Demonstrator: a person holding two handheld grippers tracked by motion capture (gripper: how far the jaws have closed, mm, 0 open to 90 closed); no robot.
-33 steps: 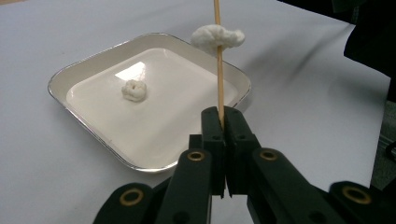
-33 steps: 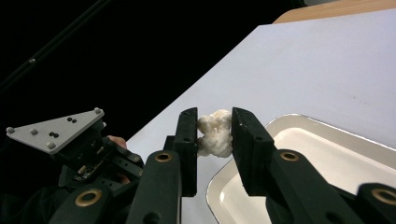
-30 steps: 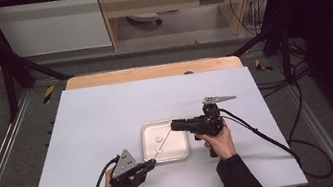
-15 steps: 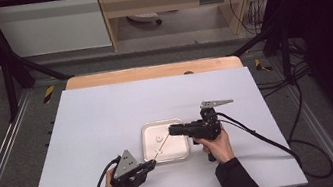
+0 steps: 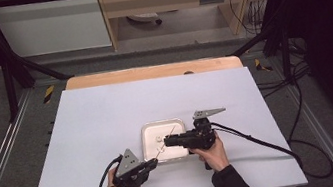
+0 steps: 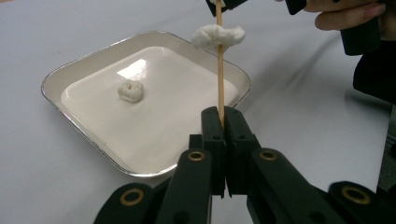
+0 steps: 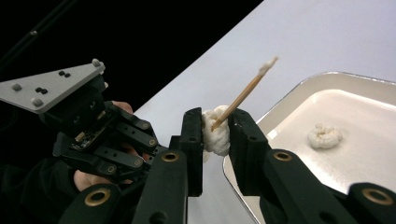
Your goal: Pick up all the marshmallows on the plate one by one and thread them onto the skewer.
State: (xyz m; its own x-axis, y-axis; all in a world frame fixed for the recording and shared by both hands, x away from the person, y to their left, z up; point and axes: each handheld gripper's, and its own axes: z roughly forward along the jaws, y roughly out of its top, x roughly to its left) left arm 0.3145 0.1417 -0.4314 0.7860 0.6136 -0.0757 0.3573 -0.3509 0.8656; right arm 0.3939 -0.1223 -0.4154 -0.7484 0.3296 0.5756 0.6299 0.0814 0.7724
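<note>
My left gripper (image 6: 223,122) is shut on the lower end of a thin wooden skewer (image 6: 220,79), which slants up over a white square tray (image 6: 74,70). A white puffy piece (image 6: 217,36) is threaded on the skewer near its upper end. My right gripper (image 7: 217,122) is shut on that piece (image 7: 215,133), its pads pressing both sides, and the skewer tip (image 7: 243,95) pokes out beyond it. A second white piece (image 7: 324,136) lies loose in the tray. In the high view the left gripper (image 5: 154,161) is at the tray's near edge and the right gripper (image 5: 167,140) is over the tray.
The tray (image 5: 144,130) sits near the front middle of a white tabletop (image 5: 107,118), with a wooden strip (image 5: 151,72) along the far edge. Black cables (image 5: 263,141) trail from the right gripper across the table's right side. Metal frame rails flank the table.
The right gripper has moved down and toward the left gripper, along the skewer, with the white piece between its jaws. The left gripper has stayed in place.
</note>
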